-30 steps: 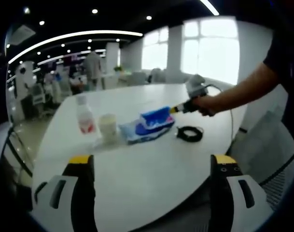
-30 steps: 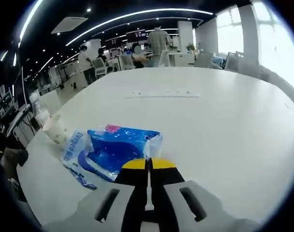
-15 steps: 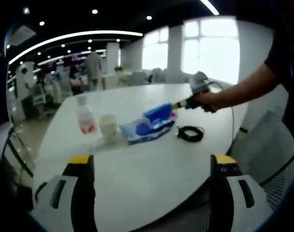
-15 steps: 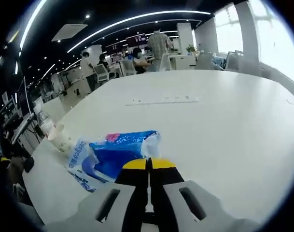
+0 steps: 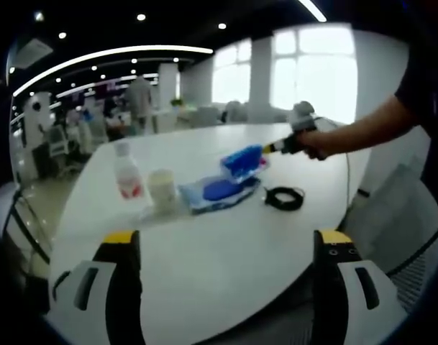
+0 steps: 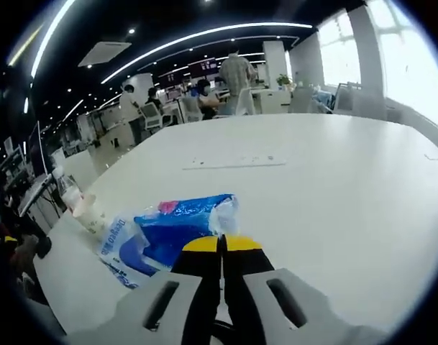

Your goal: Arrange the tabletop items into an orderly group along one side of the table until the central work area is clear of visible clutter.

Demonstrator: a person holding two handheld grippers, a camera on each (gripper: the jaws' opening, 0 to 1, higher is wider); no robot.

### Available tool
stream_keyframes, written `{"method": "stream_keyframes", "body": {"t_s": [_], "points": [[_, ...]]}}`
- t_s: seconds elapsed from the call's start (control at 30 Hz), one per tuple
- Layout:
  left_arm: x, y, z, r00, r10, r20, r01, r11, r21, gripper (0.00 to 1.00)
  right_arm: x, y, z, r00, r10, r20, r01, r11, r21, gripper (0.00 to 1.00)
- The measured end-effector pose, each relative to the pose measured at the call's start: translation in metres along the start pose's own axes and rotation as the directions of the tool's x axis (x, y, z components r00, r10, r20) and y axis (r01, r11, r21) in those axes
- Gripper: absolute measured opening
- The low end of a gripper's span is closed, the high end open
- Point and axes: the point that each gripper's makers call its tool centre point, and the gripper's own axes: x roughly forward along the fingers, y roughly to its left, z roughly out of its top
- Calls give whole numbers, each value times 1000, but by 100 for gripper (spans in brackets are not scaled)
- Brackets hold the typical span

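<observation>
Two views over one white desk (image 5: 226, 266)

Left gripper view looks across from the near edge, well back; right gripper view sits close over the blue packet (image 6: 177, 228), which both share.

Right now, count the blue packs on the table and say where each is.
2. One blue pack is lifted off the table in the right gripper; the other blue pack lies flat beneath it, beside the cup. More could be hidden underneath.
</observation>
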Motion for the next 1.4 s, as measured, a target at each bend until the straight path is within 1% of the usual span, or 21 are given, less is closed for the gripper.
{"method": "stream_keyframes", "body": {"t_s": [0.17, 0.4, 0.97, 1.07, 1.4], "points": [[0, 0, 0, 1000, -3, -1, 3, 1000, -1, 97, -7, -17, 7, 1000, -16, 11, 16, 1000, -1, 0], [0, -1, 0, 1000, -6, -2, 6, 1000, -1, 97, -16, -38, 7, 999, -35, 6, 35, 999, 6, 0], [0, -1, -1, 1000, -5, -6, 5, 1000, -1, 97, -27, -71, 1, 998, -56, -18, 56, 998, 25, 0], [0, -3, -2, 1000, -10, -16, 10, 1000, 5, 97, -28, -76, -1, 999, -49, -19, 50, 998, 46, 0], [0, 1, -3, 1000, 5, -16, -5, 1000, 4, 97, -34, -94, -16, 997, -53, -52, 56, 996, 70, 0]]}}
